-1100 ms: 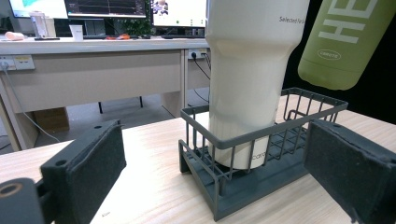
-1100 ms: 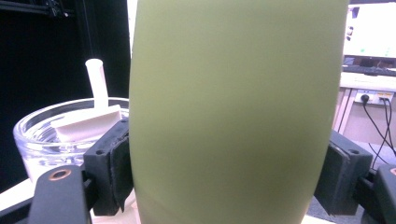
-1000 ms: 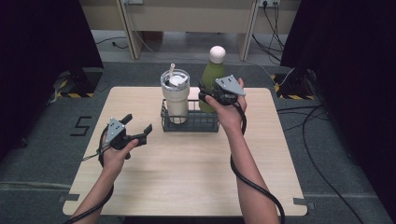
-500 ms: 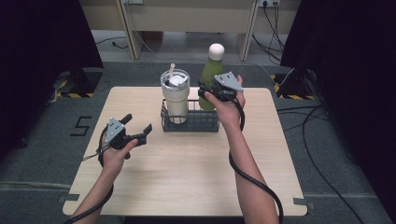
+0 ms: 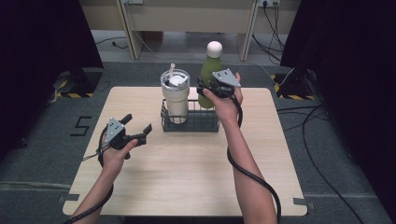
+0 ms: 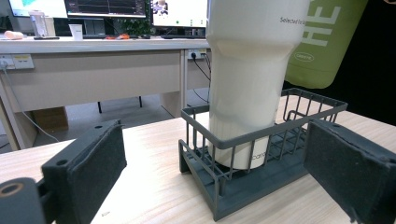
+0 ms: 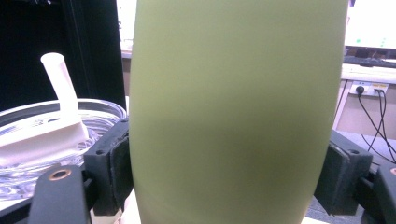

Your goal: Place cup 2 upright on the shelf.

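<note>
The right gripper [image 5: 208, 89] has its jaws clamped on the sides of the green bottle [image 5: 209, 70], holding it upright with its base clear above the right compartment of the wire basket [image 5: 190, 122] at the table's [image 5: 187, 172] twelve o'clock. The white tumbler [image 5: 175, 95] with lid and straw stands in the basket's left compartment, just beside the bottle at its nine o'clock. The left gripper [image 5: 136, 128], at the basket's eight o'clock, has its jaws spread wide and holds nothing.
</note>
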Demonstrator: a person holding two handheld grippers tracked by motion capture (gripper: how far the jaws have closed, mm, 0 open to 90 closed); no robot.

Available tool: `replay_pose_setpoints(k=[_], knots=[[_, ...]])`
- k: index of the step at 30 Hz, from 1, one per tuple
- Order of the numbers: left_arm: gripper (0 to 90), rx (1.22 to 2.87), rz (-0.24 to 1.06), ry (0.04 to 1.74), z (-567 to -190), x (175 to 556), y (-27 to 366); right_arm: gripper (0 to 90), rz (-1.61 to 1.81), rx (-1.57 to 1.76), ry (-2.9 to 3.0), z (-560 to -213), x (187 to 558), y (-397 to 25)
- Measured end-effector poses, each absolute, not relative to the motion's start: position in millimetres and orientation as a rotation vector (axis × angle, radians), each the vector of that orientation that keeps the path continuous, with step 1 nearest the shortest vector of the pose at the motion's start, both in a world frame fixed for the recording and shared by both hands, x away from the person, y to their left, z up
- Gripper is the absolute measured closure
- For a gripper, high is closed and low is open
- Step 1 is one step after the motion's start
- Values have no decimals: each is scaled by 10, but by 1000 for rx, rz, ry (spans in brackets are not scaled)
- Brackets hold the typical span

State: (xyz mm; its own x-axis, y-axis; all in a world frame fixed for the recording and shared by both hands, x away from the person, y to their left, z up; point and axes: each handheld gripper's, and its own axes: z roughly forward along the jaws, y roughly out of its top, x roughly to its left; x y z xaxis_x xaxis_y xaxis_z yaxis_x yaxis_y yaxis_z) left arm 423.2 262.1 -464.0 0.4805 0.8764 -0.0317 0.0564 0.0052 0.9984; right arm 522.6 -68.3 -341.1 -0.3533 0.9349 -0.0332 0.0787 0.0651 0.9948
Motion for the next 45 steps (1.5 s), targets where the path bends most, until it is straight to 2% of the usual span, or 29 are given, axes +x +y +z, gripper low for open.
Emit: replay_pose_setpoints(k=[12, 45], knots=[[56, 1430, 789, 876, -4643, 4233, 2620, 212, 1375, 1057, 1567, -3420, 5300, -659], [61, 1432, 789, 879, -4648, 4235, 2627, 212, 1320, 1117, 1628, -3765, 5385, -638]])
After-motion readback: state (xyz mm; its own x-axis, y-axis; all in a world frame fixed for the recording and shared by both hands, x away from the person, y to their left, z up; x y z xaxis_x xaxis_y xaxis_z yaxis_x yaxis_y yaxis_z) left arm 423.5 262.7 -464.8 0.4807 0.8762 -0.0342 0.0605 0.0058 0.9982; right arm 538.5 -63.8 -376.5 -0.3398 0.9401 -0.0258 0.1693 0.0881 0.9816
